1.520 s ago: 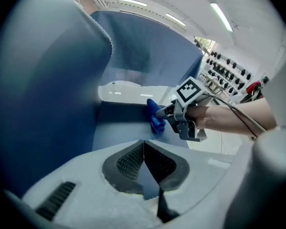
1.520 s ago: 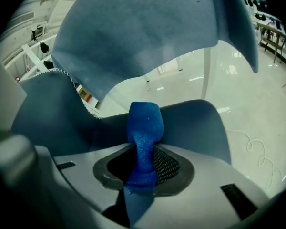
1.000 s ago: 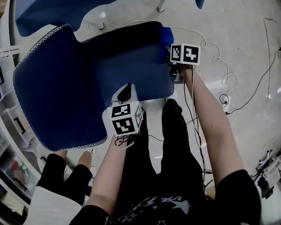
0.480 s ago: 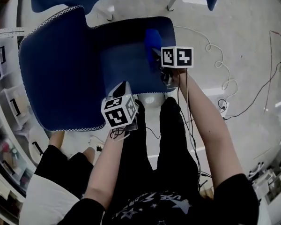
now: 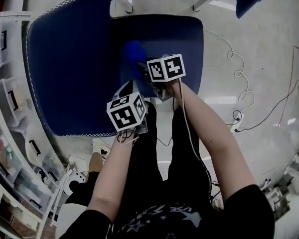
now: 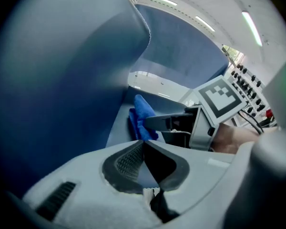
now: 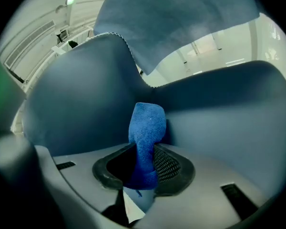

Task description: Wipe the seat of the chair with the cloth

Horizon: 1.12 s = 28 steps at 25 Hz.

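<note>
Cloth (image 7: 147,120) (right gripper (image 7: 144,149)) seemingly on seat (image 5: 185,36)

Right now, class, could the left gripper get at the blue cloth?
Probably yes: the cloth lies just ahead of the left gripper with nothing between them. But its jaws are shut, and the right gripper has the cloth clamped.

Your cloth (image 5: 133,51) lay on the seat (image 5: 182,39), toward the backrest (image 5: 65,68). Your right gripper (image 5: 142,68) was over the seat at the cloth; your left gripper (image 5: 125,89) was at the seat's near edge.
</note>
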Each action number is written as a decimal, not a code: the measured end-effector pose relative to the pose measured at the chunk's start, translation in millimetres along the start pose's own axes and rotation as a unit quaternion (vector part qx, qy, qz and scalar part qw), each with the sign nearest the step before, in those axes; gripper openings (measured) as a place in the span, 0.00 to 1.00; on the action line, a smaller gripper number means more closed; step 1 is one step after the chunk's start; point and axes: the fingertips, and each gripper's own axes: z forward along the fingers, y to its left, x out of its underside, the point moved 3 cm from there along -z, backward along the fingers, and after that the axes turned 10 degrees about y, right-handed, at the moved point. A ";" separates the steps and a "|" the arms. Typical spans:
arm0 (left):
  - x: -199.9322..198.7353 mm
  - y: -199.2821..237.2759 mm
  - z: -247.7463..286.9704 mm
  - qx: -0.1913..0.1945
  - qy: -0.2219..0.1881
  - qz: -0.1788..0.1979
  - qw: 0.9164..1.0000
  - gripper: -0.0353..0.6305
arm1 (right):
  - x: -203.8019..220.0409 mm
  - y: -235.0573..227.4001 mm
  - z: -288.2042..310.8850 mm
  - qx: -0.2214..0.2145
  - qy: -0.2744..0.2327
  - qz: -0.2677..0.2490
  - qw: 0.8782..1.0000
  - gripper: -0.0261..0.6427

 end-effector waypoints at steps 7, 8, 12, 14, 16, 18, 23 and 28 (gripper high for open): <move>-1.5 8.7 2.3 0.009 0.008 -0.009 1.000 0.08 | -3.3 9.4 33.2 -0.014 0.030 -0.012 0.999 0.20; -1.6 9.2 3.1 0.010 0.010 -0.009 1.000 0.08 | -2.3 8.1 35.2 -0.007 0.034 -0.015 0.999 0.20; -1.5 6.3 5.9 0.012 0.016 -0.006 1.000 0.08 | 6.1 -3.6 30.6 0.023 0.032 -0.004 0.999 0.20; -1.4 0.7 7.9 0.016 0.019 -0.003 1.000 0.08 | 10.9 -15.7 20.9 0.035 0.023 0.015 0.999 0.20; -0.2 -6.5 10.4 0.017 0.023 0.008 1.000 0.08 | 16.2 -30.8 7.4 0.054 0.015 0.025 0.998 0.20; 3.3 -15.3 14.0 0.016 0.029 0.024 0.999 0.08 | 21.9 -47.0 -9.0 0.075 0.006 0.028 0.997 0.20; 14.3 -44.7 23.8 0.012 0.046 0.069 0.996 0.08 | 36.2 -87.2 -54.5 0.102 -0.020 0.061 0.993 0.20; 24.4 -87.6 35.1 0.019 0.051 0.094 0.994 0.08 | 56.3 -130.0 -101.4 0.121 -0.036 0.084 0.988 0.20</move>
